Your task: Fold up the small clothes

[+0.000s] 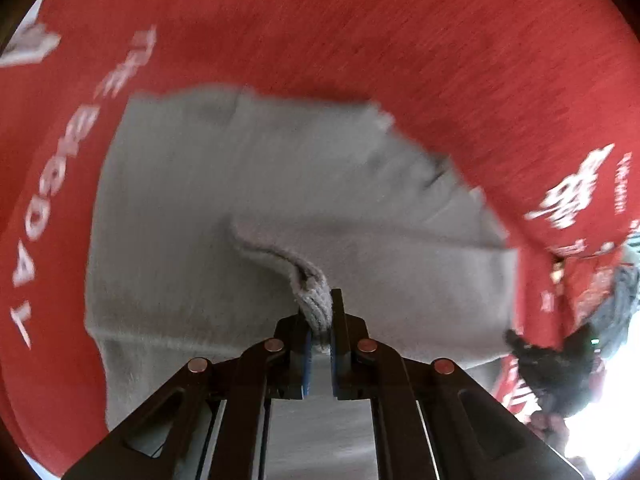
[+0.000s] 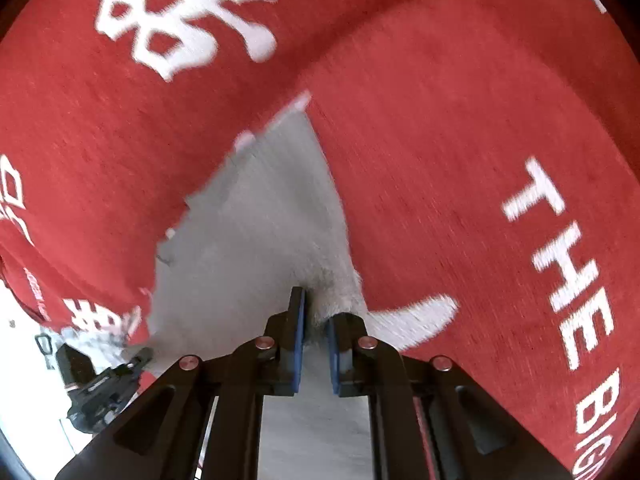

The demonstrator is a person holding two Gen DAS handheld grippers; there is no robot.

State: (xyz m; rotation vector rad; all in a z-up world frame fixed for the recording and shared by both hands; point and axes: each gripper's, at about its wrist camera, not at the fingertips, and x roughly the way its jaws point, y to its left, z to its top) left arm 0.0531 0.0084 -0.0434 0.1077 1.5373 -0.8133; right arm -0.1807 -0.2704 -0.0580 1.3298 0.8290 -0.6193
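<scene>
Your left gripper (image 1: 320,312) has its jaws clenched on a ribbed edge of the grey garment (image 1: 248,184), which bunches into a raised fold just past the tips and spreads out flat to the left and far side. Your right gripper (image 2: 316,316) also has its jaws pinched on a fuzzy corner of the same grey garment (image 2: 256,232); in that view it runs away from the tips as a narrowing wedge. Everything lies on a red cloth (image 1: 360,32) covering the bench, a coarse heathered weave printed with large white letters (image 2: 560,256) and white characters (image 2: 188,12). The cloth creases along a diagonal ridge on the far side of the right view. At the right edge of the left view the other gripper shows dark and blurred against bright white light (image 1: 600,420); beyond the cloth's edge, little of the room can be made out. Both views are motion-smeared.
</scene>
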